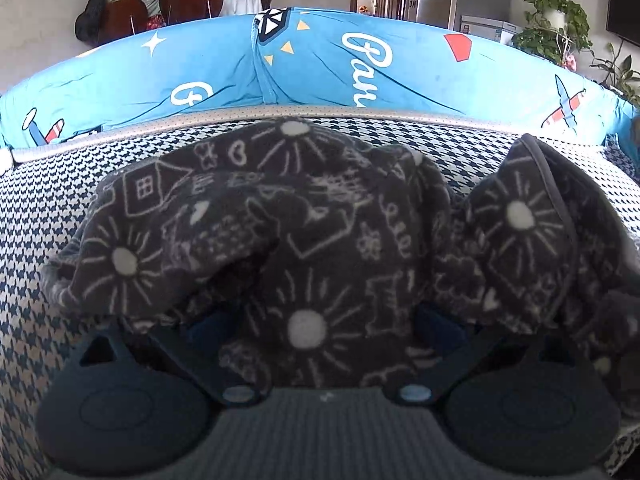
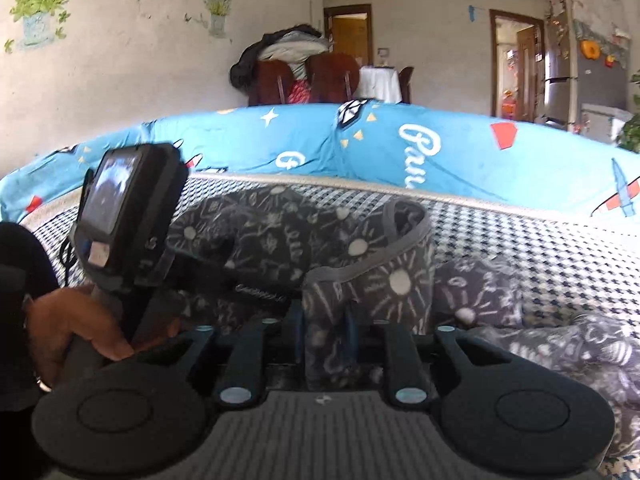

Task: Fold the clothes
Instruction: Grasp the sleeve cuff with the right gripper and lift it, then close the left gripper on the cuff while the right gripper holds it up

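The grey doodle-print garment (image 1: 304, 216) lies bunched on the houndstooth sofa seat (image 1: 36, 216), before the blue cushion (image 1: 420, 72). Left hand-held gripper (image 1: 308, 328): fingers apart, fabric between them; grip undeterminable. Right hand-held gripper (image 2: 325, 330): clamped on a garment fold.

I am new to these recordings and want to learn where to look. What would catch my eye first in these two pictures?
First, the dark grey fleece garment with white doodle suns, lying crumpled on the houndstooth sofa cover, with fabric between the fingers of both the left hand-held gripper and the right hand-held gripper. Behind it, the bright blue cartoon-print cover runs across the back of the sofa.
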Demonstrator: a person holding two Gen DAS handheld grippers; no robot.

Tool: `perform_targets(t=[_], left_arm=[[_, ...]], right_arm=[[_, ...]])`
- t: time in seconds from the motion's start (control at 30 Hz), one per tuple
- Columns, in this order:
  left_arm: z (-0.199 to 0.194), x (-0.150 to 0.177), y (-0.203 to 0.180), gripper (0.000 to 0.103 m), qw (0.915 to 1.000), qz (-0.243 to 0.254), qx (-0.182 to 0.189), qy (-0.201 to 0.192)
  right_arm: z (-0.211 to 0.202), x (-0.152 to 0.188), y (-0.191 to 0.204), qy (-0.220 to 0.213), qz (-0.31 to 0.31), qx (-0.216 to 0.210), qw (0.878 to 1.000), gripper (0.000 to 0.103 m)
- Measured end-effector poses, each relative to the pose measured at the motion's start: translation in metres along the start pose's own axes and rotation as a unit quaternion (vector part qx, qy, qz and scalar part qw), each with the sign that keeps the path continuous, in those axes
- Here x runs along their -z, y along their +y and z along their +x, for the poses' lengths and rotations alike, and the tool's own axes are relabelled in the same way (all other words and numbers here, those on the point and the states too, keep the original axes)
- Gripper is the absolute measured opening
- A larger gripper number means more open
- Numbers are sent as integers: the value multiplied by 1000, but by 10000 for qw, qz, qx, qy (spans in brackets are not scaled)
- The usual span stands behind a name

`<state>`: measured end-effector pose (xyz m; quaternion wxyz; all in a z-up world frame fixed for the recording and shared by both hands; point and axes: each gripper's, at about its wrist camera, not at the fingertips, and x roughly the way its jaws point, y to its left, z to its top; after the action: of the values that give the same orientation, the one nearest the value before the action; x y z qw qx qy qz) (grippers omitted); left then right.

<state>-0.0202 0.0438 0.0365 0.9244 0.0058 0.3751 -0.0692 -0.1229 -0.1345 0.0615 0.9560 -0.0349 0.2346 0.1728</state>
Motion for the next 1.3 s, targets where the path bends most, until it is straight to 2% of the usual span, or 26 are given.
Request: perform_targets(t=[0.03,0.1,0.13,0.2,0.27,0.37,0.53,0.73,0.83,0.9,0.93,1.0,1.07,1.2,1.3], left_arm=[[0,-1,1,101,10000,-30,11,8],[-1,-1,3,101,10000,-61,27,12],[-1,-1,4,101,10000,-75,35,16],[-1,-2,5,101,9999,-89,47,30],[-1,-2,6,101,9999,-94,62,38],[0,-2,7,101,9999,-80,79,43],[0,-1,8,101,9999,-83,107,48],[0,-1,9,102,9999,-72,143,44],[0,1,8,103,9999,-24,141,31],[-1,1,8,103,9999,-15,159,25],[-2,1,8,103,9998,-15,173,12],[-8,-2,9,103,9997,-47,228,-73],[-18,-6,9,103,9993,-5,262,-279],[-41,-19,16,103,9963,-105,545,-654],[-41,-28,26,103,9934,-468,936,-475]], right_arm=[[-2,-1,-2,-47,33,121,9999,31],[-4,-5,-7,-112,131,311,9994,47],[-3,-7,-12,-102,231,322,9992,50],[-2,-12,-21,-82,432,344,9984,66],[4,-17,-28,5,477,277,9985,78],[16,-25,-37,173,463,130,9987,82],[48,-37,-52,519,321,-237,9979,82],[79,-41,-65,767,635,-452,9940,82],[88,-39,-63,843,627,-495,9932,75],[92,-38,-62,867,592,-421,9936,54],[93,-38,-61,867,580,-388,9938,50],[89,-38,-60,772,527,-334,9951,33],[85,-38,-58,653,460,-277,9964,21],[70,-40,-53,365,372,-331,9981,17],[58,-41,-44,210,179,-519,9983,16]])
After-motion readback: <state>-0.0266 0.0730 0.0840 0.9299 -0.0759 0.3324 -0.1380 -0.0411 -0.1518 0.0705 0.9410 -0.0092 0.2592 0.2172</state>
